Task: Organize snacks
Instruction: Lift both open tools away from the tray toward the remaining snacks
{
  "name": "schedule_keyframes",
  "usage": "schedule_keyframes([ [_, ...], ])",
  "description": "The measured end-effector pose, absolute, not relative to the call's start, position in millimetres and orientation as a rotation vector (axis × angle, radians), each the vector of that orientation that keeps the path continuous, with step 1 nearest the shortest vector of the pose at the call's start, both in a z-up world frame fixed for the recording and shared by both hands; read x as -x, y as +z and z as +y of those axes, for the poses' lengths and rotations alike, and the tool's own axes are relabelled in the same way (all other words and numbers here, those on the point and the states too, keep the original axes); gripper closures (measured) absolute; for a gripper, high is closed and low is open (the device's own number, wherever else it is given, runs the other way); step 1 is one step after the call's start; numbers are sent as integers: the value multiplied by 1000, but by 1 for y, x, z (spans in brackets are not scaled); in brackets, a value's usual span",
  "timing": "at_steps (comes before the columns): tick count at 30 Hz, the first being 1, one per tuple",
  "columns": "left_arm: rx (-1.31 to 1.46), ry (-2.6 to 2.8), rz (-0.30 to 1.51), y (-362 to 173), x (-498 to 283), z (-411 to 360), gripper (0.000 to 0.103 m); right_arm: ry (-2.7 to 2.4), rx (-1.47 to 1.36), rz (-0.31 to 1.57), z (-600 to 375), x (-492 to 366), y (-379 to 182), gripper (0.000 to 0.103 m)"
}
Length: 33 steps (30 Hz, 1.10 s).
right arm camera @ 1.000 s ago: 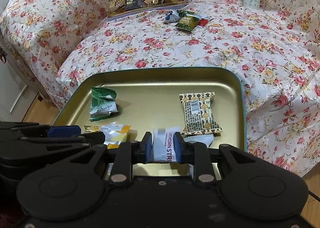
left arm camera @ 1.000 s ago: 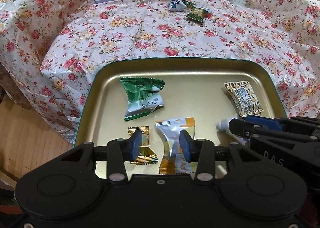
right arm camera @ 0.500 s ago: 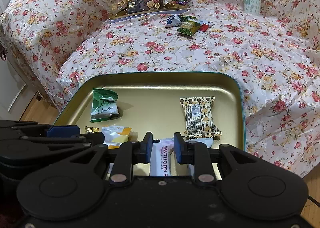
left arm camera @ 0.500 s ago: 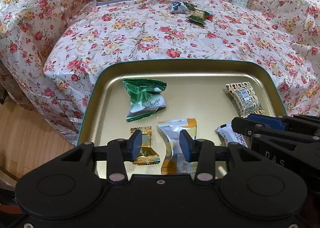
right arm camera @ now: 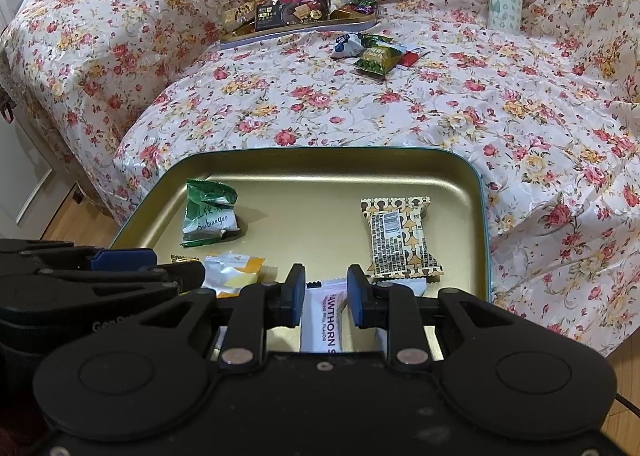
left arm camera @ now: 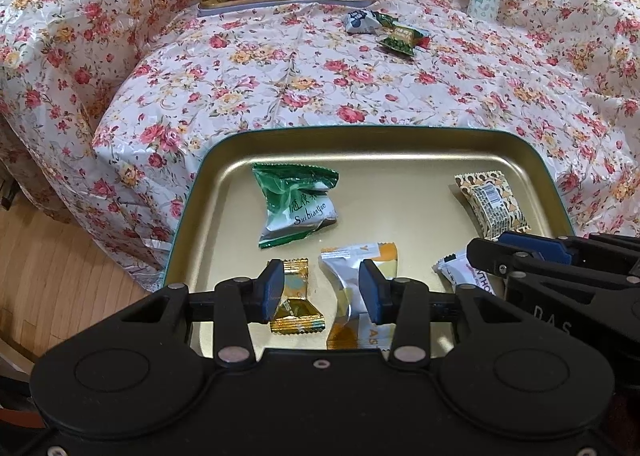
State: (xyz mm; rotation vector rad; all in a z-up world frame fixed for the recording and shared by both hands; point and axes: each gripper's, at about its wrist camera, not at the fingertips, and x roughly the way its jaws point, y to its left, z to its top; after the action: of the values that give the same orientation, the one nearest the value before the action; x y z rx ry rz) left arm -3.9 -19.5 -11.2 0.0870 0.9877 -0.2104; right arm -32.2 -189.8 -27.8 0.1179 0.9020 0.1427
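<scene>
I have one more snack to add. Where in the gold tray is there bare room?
Bare floor of the tray: the far strip behind the green packet and patterned packet, and the middle between those two. The near edge is crowded: gold candy, orange-white packet, and the white packet in the right gripper.

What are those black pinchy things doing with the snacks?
A person is sorting snacks with two handheld grippers. The right gripper is pinched on a white hawthorn packet, low over the gold tray. The left gripper hangs open above a gold candy and an orange-and-white packet, holding nothing.
</scene>
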Motion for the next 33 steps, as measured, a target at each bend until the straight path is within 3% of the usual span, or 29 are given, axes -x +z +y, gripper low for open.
schedule_keyframes([
  [15,-189,-169,826,16,-13,-12,51,116,-122,831,-202,27,-11,76],
  [27,-261,-166,646,45,-52,-11,50,20,-138,729,-238,-5,19,62],
  [33,-265,-190,589,50,-73,-18,43,-10,-136,720,-247,-27,23,55],
])
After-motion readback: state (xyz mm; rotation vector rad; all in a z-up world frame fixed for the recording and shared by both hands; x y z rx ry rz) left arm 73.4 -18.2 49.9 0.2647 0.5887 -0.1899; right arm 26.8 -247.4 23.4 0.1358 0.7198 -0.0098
